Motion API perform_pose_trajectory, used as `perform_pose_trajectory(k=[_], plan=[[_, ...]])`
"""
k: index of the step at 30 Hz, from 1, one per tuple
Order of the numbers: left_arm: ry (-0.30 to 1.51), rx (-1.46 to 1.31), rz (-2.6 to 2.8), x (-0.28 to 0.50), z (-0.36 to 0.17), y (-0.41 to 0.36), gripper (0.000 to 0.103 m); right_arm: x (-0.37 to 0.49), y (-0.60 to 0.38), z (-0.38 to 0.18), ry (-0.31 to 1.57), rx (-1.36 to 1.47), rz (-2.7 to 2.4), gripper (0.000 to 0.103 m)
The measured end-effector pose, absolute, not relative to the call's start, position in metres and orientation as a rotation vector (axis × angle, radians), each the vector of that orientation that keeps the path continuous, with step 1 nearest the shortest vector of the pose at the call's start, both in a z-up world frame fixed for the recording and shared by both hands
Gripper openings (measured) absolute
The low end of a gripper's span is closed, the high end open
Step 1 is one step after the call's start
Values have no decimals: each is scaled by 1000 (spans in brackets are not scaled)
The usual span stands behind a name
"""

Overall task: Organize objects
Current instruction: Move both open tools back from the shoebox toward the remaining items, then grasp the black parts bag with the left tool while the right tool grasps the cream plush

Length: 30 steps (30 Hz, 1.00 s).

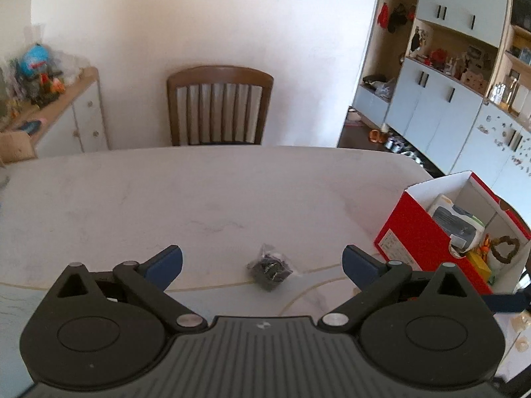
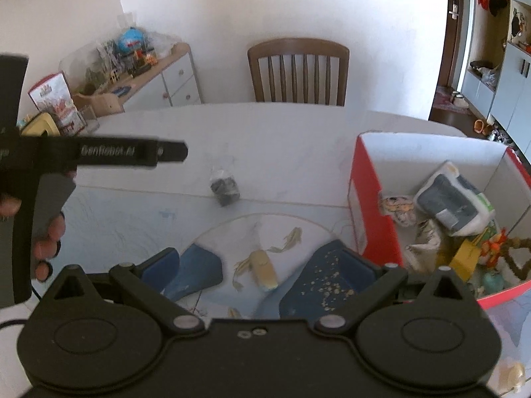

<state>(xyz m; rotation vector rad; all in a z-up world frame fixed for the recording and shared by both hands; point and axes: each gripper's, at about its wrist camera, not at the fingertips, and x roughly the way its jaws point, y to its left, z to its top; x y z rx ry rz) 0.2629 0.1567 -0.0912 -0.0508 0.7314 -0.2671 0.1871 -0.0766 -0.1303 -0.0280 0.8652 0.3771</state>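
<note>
White table (image 1: pixel 199 192) lies bare between dark packet (image 1: pixel 270 270) and far edge.

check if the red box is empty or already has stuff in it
Not empty. The open-topped red box already holds several things, among them a grey-and-white pouch and an orange toy. The small dark bag lies outside it, on the table.

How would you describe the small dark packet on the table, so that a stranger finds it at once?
Start at the white table in front of the wooden chair. Left of the red cardboard box, the small dark packet lies alone on the bare tabletop. It is in crinkled clear plastic, the only loose thing outside the box.
</note>
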Motion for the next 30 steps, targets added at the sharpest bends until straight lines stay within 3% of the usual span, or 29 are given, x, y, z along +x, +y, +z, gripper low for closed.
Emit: perform_pose_trajectory(k=[18, 28, 30], plan=[[880, -16, -264, 320, -169, 135, 103, 231, -57, -208, 993, -89, 323, 91], [860, 1, -288, 328, -186, 125, 102, 243, -51, -222, 1015, -116, 329, 73], [856, 6, -293, 328, -187, 123, 97, 243, -49, -224, 1019, -116, 331, 68]])
